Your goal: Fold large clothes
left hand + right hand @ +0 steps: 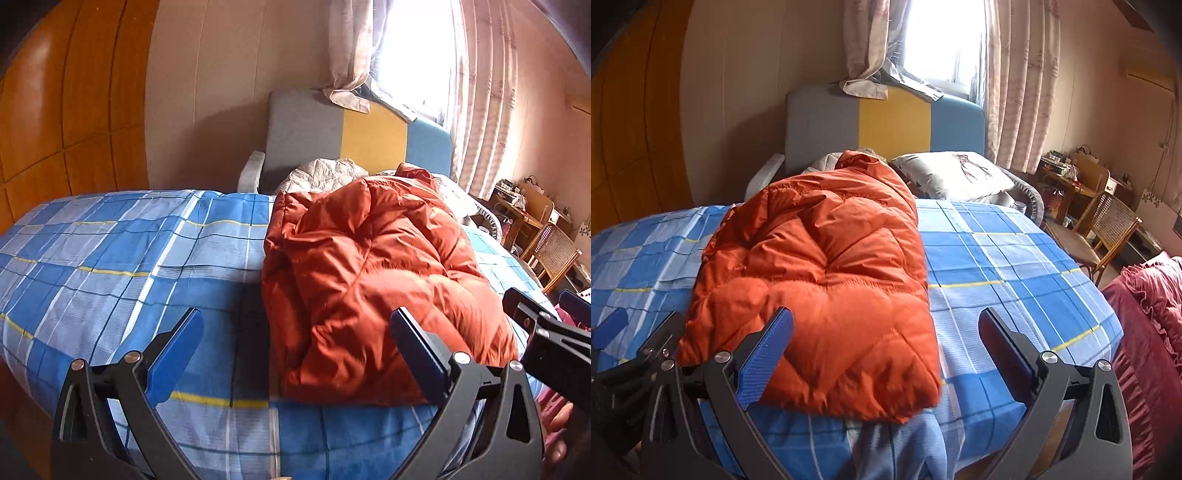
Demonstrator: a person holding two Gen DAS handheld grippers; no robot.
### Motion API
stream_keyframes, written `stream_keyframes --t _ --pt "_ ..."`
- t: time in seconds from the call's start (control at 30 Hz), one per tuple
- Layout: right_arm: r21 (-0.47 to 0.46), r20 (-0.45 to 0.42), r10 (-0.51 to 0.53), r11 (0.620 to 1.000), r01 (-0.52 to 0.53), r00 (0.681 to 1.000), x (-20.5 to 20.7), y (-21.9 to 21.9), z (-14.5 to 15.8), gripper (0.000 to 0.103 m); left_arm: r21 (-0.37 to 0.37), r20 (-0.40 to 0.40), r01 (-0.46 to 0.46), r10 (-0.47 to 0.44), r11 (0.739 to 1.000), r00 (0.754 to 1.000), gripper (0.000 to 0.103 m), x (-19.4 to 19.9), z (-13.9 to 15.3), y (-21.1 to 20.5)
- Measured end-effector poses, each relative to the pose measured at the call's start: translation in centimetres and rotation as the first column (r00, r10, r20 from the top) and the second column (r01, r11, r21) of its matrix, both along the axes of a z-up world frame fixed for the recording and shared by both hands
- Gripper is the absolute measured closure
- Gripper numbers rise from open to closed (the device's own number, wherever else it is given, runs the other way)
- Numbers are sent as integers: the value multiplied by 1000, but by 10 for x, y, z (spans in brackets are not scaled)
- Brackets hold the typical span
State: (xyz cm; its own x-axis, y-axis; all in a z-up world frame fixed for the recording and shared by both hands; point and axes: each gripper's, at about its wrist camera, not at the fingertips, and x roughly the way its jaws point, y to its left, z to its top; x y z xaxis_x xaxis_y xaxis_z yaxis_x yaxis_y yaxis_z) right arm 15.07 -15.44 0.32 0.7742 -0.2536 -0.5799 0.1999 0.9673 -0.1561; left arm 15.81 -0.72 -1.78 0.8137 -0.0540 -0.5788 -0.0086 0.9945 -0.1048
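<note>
Plaid bed [1015, 258] — curtained window [942, 37]

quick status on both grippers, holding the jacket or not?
Left gripper: jaws open, nothing held; orange jacket lies on the bed beyond them.
Right gripper: jaws open, nothing held.

No words, labels, brands or numbers can be read anywhere (the pillow's [955, 173] print is a drawing only).
</note>
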Motion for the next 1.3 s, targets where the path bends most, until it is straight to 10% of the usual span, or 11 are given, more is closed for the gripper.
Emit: stream_keyframes --t 1.3 --pt "17 -51 -19 1000 20 998 -11 -25 -17 3 80 -7 -49 50 996 999 2 -25 4 -13"
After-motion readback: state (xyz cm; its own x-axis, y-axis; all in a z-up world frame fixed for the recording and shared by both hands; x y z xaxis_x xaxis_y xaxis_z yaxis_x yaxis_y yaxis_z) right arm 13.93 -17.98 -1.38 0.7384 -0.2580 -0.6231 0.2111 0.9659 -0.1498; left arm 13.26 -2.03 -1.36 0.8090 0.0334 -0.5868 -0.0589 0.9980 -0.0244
